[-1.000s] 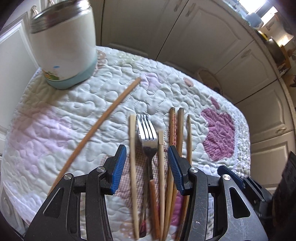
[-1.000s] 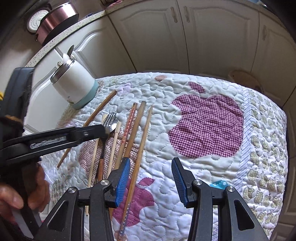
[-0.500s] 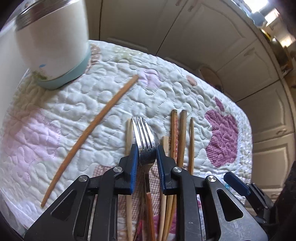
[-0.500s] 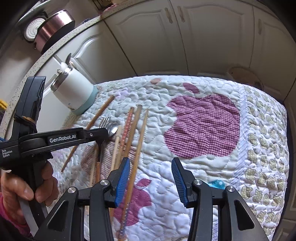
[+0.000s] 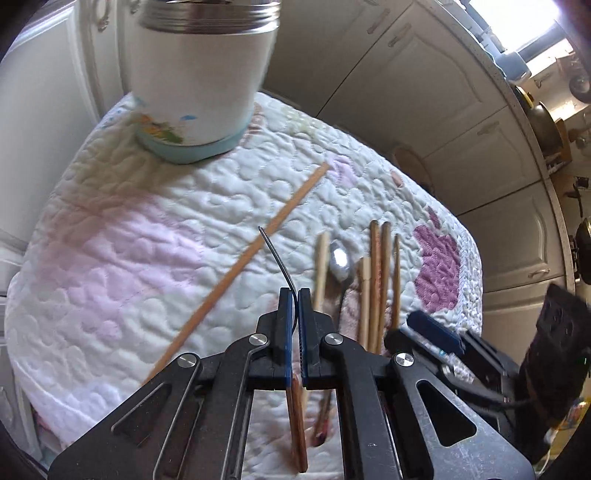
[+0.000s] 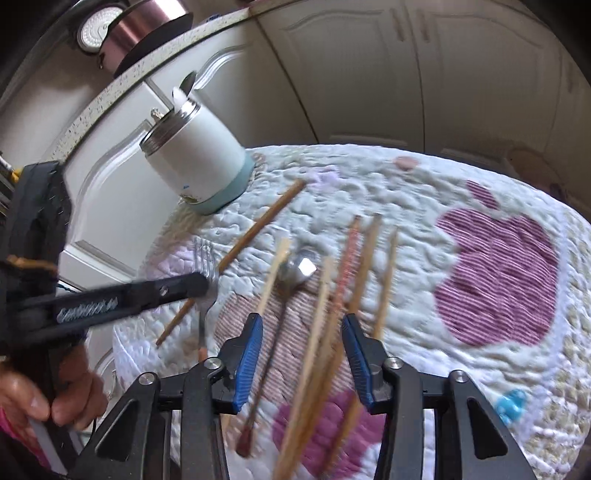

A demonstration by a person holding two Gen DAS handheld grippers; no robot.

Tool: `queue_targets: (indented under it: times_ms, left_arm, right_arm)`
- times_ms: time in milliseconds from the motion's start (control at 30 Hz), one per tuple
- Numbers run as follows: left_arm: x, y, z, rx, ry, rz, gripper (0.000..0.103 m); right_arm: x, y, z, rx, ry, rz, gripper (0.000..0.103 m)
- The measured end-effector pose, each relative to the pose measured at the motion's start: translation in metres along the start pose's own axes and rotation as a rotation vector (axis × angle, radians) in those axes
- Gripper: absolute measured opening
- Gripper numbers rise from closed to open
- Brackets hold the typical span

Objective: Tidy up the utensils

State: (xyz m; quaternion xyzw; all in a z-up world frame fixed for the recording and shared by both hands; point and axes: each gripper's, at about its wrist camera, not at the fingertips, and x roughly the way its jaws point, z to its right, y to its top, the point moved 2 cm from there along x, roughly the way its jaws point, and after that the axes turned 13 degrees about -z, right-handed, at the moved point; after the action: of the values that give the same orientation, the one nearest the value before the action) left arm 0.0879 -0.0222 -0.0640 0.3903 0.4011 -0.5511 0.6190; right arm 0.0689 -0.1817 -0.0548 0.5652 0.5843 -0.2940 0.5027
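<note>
My left gripper [image 5: 294, 299] is shut on a metal fork [image 5: 277, 254] with a wooden handle, seen edge-on and lifted off the quilt; it also shows in the right wrist view [image 6: 205, 258]. A white cup with a blue base [image 5: 201, 74] holding utensils stands at the far left, also in the right wrist view [image 6: 195, 171]. A spoon [image 5: 340, 263] and several chopsticks [image 5: 376, 280] lie on the quilt. One long chopstick [image 5: 243, 262] lies apart, diagonally. My right gripper [image 6: 301, 350] is open above the chopsticks [image 6: 351, 266] and the spoon [image 6: 297, 271].
The quilted cloth with purple apple patches [image 6: 498, 273] covers a small round table that drops off on all sides. Cream cabinet doors [image 6: 369, 74] stand behind. A counter with pots [image 6: 140, 22] is at the far left.
My left gripper closed on the fork, lifted it off the quilt and turned it on edge, moving towards the cup. The spoon that lay under the fork now shows. My right gripper moved forward over the chopsticks.
</note>
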Motion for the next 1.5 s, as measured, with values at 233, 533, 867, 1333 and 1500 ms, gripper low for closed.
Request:
queue_targets:
  times_ms: [233,533,867,1333,1500]
  left_arm:
    - [-0.014,-0.007,-0.017,-0.020,-0.006,0.022,0.001]
    - [-0.017,-0.005,-0.020,-0.028,-0.034,0.016,0.001]
    - [-0.016,-0.006,-0.017,-0.032,-0.038,0.013,0.001]
    - [-0.042,-0.011,-0.002,0.005,-0.047,0.057,0.001]
    - [-0.015,-0.009,-0.004,-0.053,0.001,0.006,0.002]
  right_arm:
    - [0.036,0.027,-0.014,-0.014,-0.052,-0.063,0.032]
    - [0.052,0.056,0.003,0.087,0.050,-0.078,0.029]
    - [0.026,0.036,-0.012,0.001,0.070,0.025,0.008]
    - [-0.024,0.012,-0.011,0.001,0.139,0.114,0.004]
    - [-0.014,0.009,-0.005,0.030,0.154,0.088,0.003]
